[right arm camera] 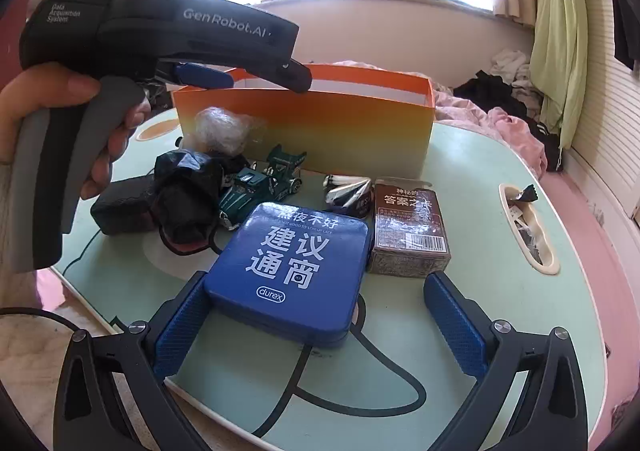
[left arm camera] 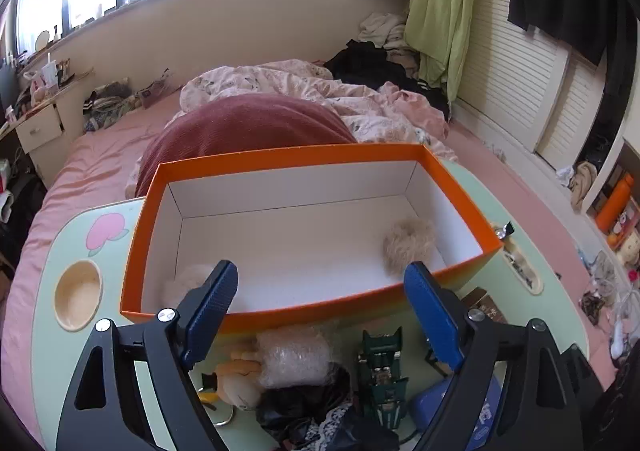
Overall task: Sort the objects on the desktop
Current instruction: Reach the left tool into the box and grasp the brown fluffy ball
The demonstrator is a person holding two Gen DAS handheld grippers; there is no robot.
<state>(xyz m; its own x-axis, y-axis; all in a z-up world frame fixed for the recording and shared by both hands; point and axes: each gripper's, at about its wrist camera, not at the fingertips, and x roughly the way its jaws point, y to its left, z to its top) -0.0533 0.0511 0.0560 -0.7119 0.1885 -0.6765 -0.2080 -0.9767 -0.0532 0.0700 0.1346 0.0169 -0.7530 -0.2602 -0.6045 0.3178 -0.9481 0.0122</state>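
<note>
Orange box point(left arm camera: 296, 159), on the pale green lap table point(right arm camera: 460, 179): open top, white inside, rigid card walls. Contents: one beige fluffy scrunchie point(left arm camera: 408, 245) at the right end, and a paler fluffy item point(left arm camera: 188, 283) at the near left corner, partly hidden behind a finger, so possibly a second scrunchie.

Blue tin point(right arm camera: 296, 271), nearest the table's front edge: flat, stiff, smooth and likely slippery; best taken across its two side edges.

Brown card pack point(right arm camera: 408, 231), just beside the tin: wrapped in film, light, firm; grip its long sides.

Green toy car point(right arm camera: 260, 187), between tin and box: hard, with small parts that look fragile; hold the body, not the wing.

Bubble-wrap bundle point(right arm camera: 224, 131), against the box wall: soft, very light, will squash.

Black crumpled bag point(right arm camera: 184, 191): limp; pinch a fold.

Left gripper point(left arm camera: 320, 315): fingers wide, empty, above the box's near wall.

Right gripper point(right arm camera: 320, 331): fingers wide, straddling the tin's near end, not clamped.
</note>
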